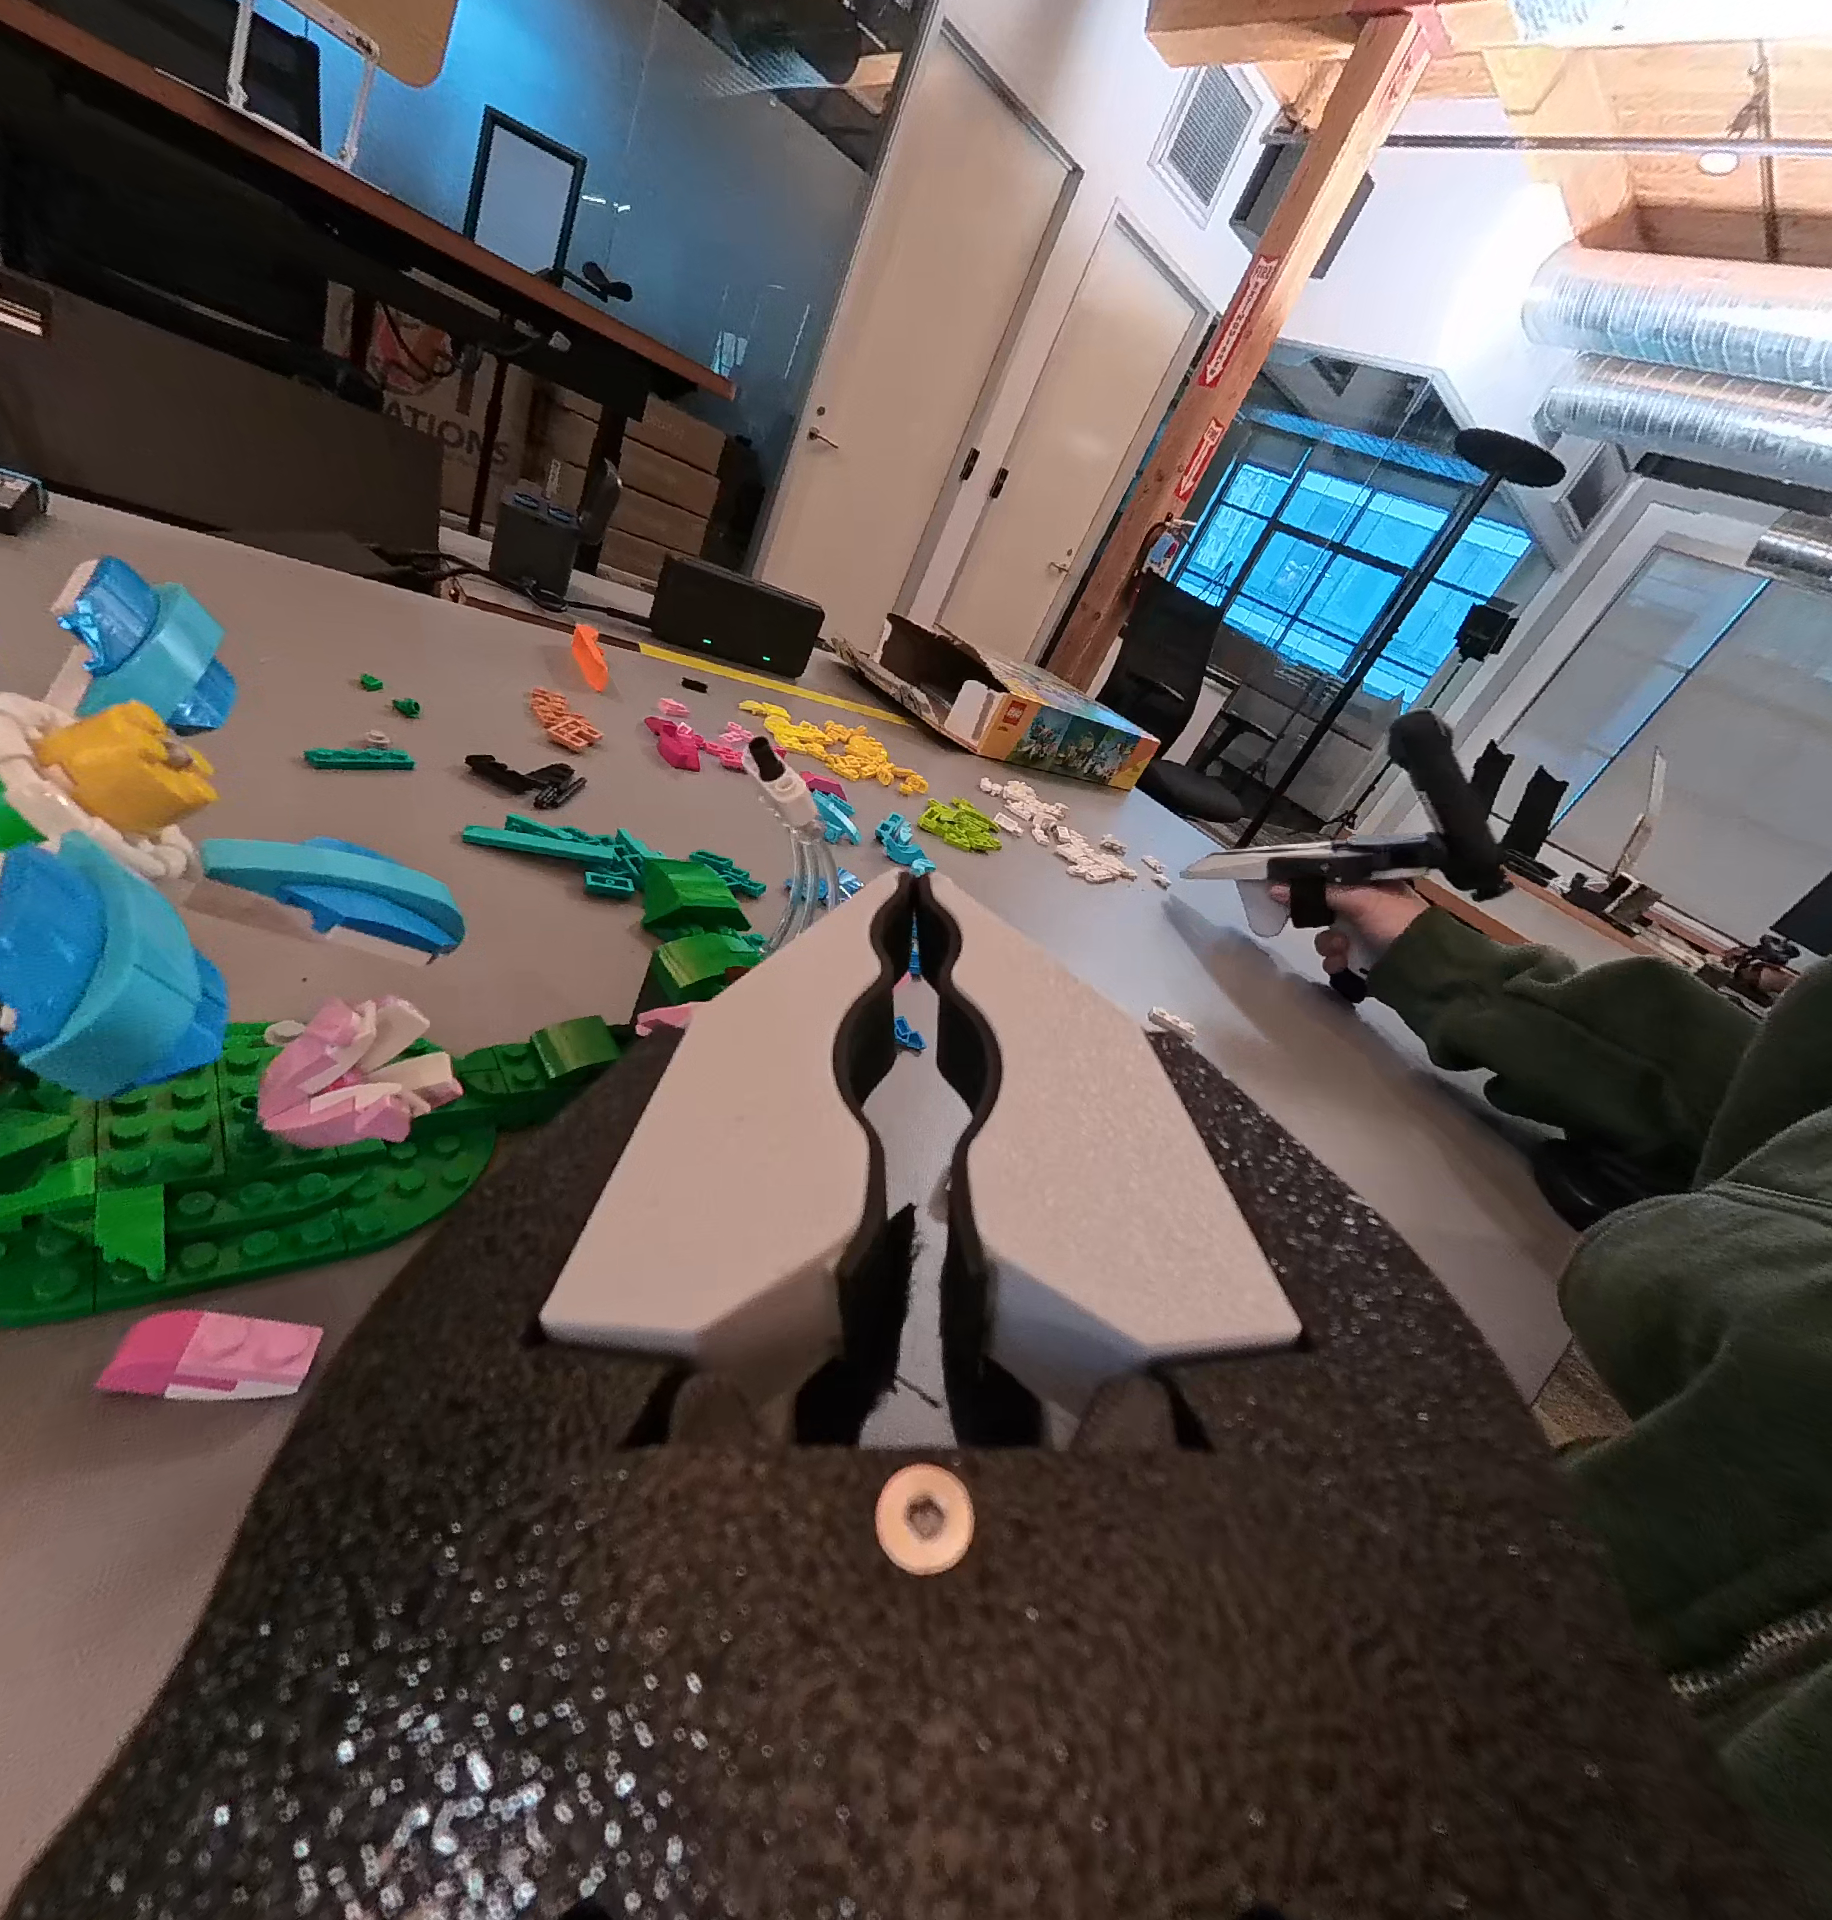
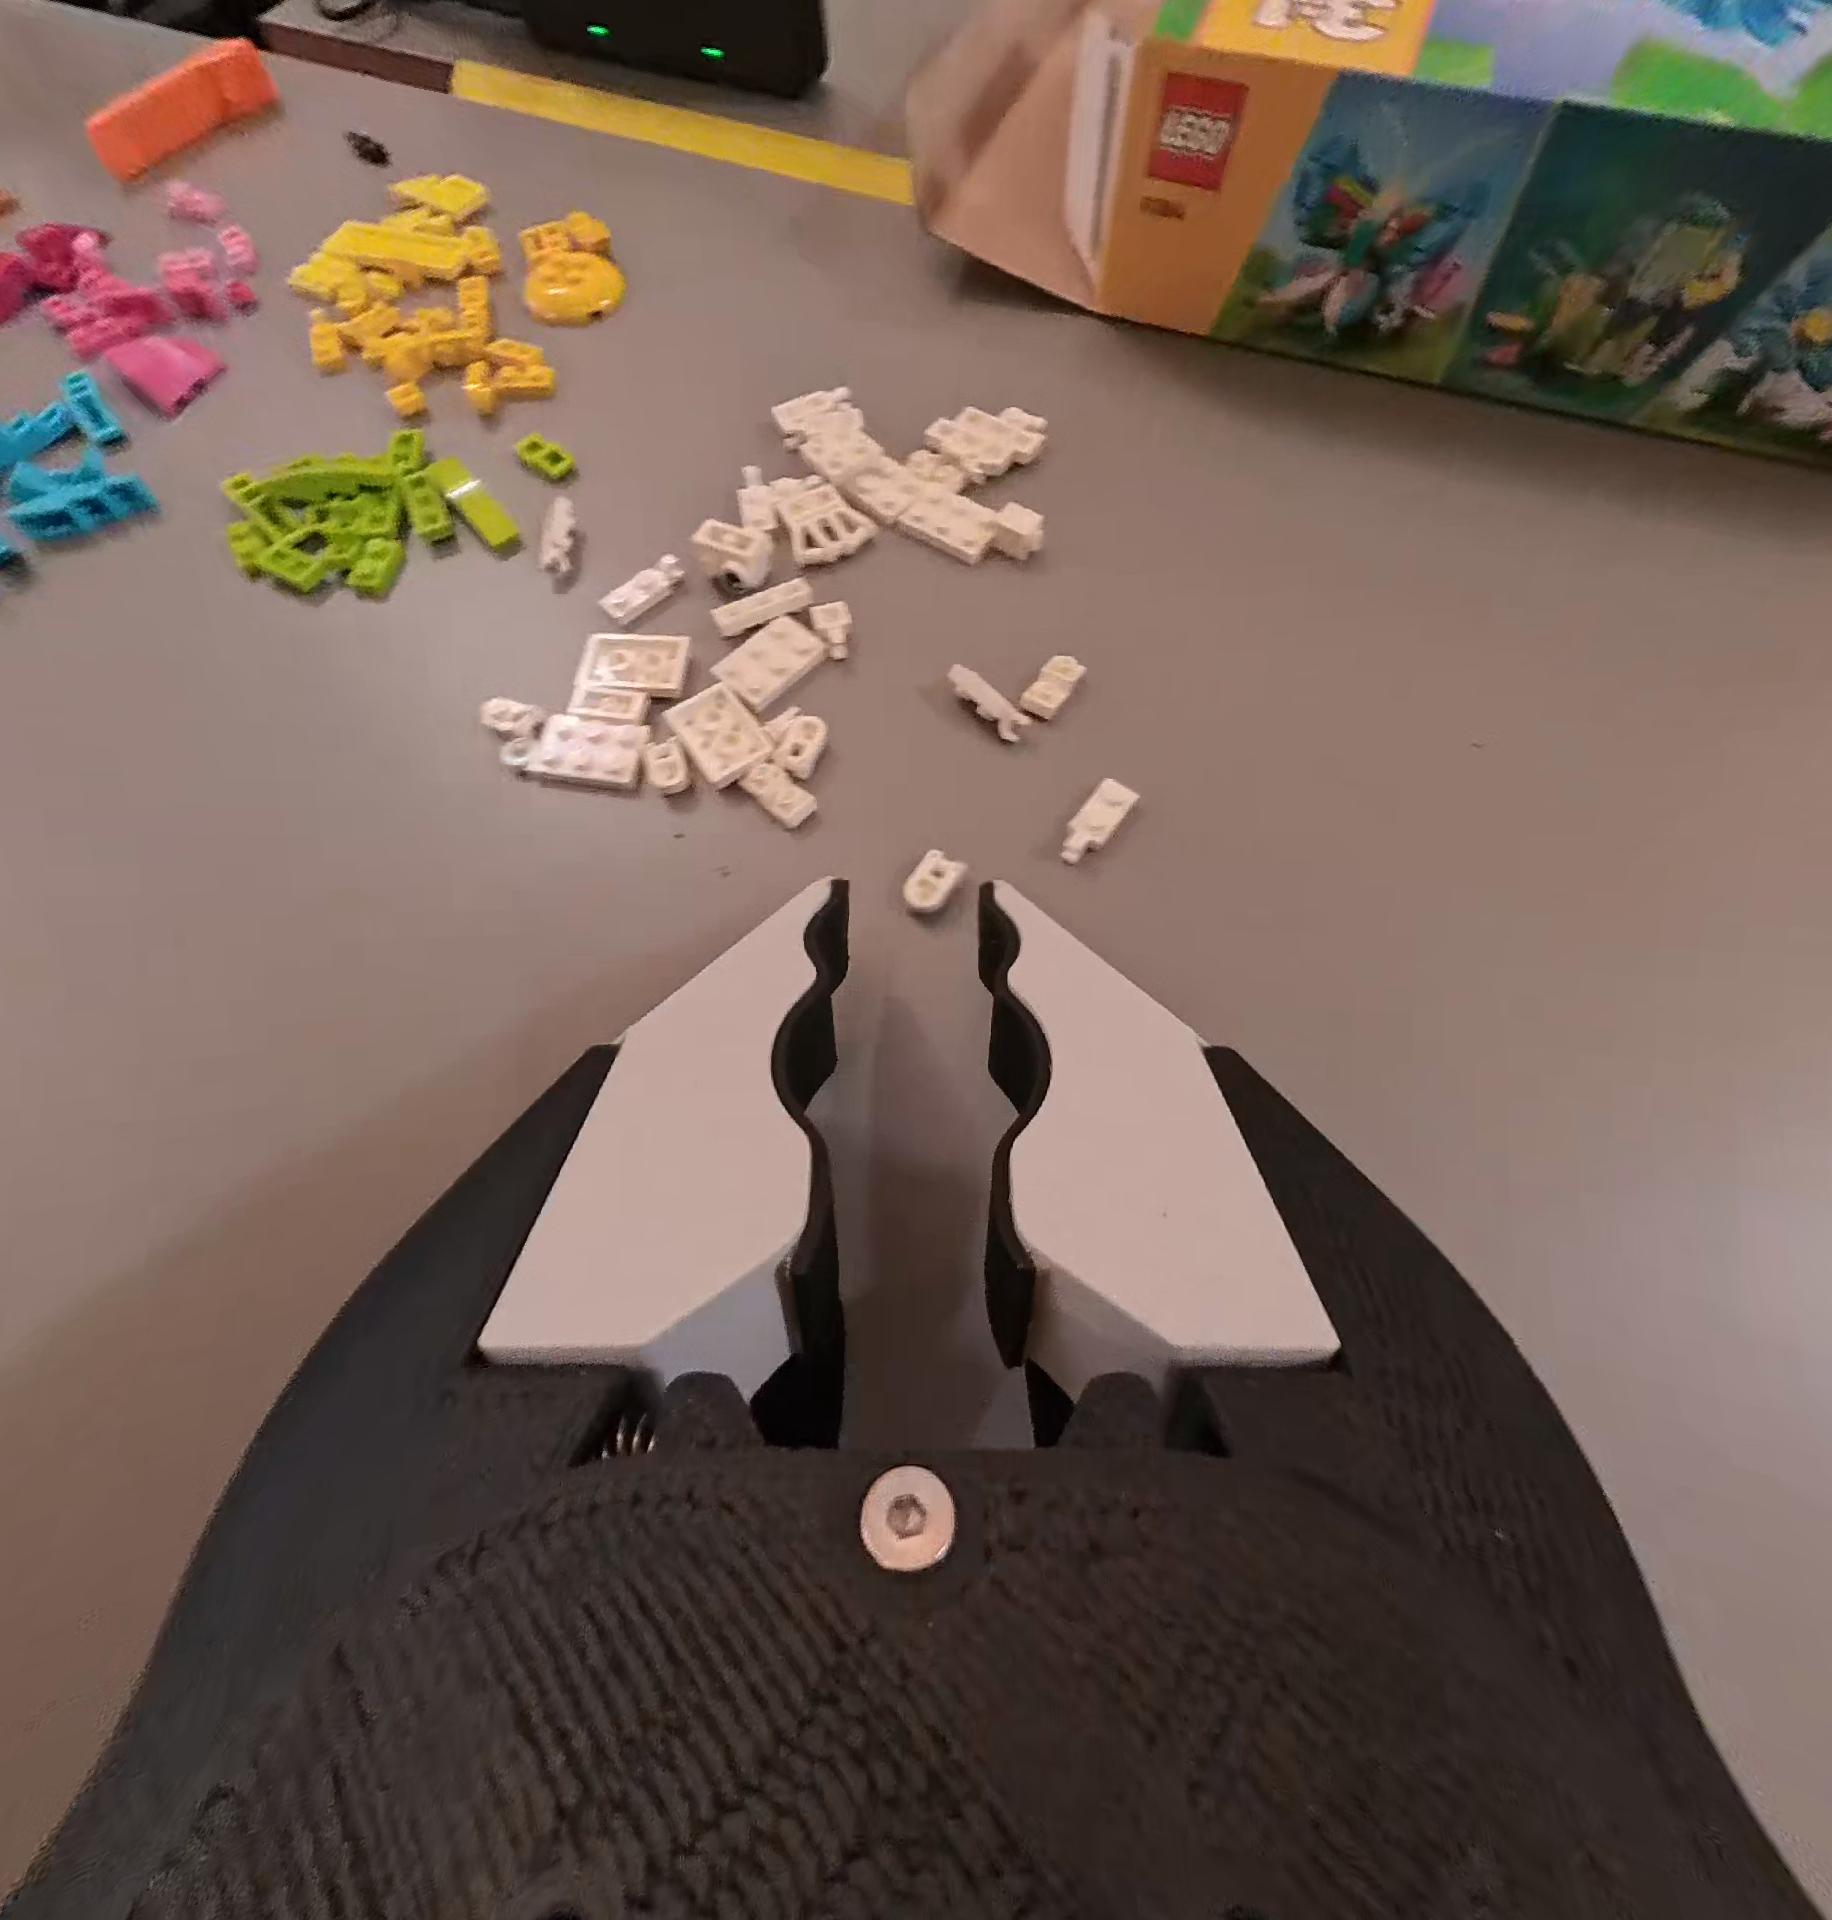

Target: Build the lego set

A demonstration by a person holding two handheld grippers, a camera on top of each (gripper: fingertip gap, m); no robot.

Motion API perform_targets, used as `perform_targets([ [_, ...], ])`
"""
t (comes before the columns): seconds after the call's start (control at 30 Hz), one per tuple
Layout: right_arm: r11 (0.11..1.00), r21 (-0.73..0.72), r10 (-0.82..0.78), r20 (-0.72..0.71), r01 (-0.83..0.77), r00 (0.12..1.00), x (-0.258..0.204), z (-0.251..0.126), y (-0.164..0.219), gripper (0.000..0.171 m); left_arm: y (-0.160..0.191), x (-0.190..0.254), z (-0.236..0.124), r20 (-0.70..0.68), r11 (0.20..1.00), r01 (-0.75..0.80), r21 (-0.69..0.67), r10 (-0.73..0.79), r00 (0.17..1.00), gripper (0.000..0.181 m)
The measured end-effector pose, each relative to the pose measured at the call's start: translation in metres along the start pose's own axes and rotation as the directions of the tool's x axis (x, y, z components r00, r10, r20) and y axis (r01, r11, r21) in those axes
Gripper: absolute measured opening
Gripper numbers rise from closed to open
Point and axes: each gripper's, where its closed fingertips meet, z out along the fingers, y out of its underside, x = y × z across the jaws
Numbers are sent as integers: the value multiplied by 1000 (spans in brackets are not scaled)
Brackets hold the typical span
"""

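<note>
partly built blue-and-green plastic flower model (image 1: 112, 987) stands; sorted loose bricks remain. left claw (image 1: 917, 883) pressed together, empty; right claw (image 2: 912, 894) spread near small white brick (image 2: 933, 881).

Table (image 2: 1411, 831) grey; bricks (image 2: 787, 644) white, lime pile (image 2: 361, 520), yellow pile (image 2: 424, 301); base (image 1: 216, 1195) green, petals (image 1: 91, 987) blue.

I count two grippers: the left gripper (image 1: 917, 883) and the right gripper (image 2: 914, 888). I see one toy box (image 2: 1411, 208) at the upper right, one orange piece (image 2: 179, 104) at the upper left, and one round yellow piece (image 2: 572, 283). Two green lights (image 2: 652, 42) glow at the top.
</note>
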Motion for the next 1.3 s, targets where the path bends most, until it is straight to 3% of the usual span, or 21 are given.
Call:
perform_targets([
  [0.13,998,-27,62,-50,-63,997,24,6,1,23,0,0,0,-1,1000,2,-3,-2,1000,0],
  [0.27,988,19,155,-9,-155,988,34,10,-9,20,1,0,1,-6,1000,11,-7,-11,1000,0],
  [0.47,997,61,-50,155,41,987,-3,24,-28,12,1,0,1,-12,1000,23,-10,-23,1000,0],
  [0.67,995,48,-93,244,84,965,-15,45,-39,8,2,2,2,-24,1000,26,-11,-26,999,0],
  [1.1,988,-81,-101,289,129,952,-23,68,-30,11,3,1,3,-21,999,37,-17,-38,999,0],
  [1.3,985,-74,-132,262,156,956,-22,70,-32,0,4,1,4,-26,999,41,-23,-42,999,0],
])
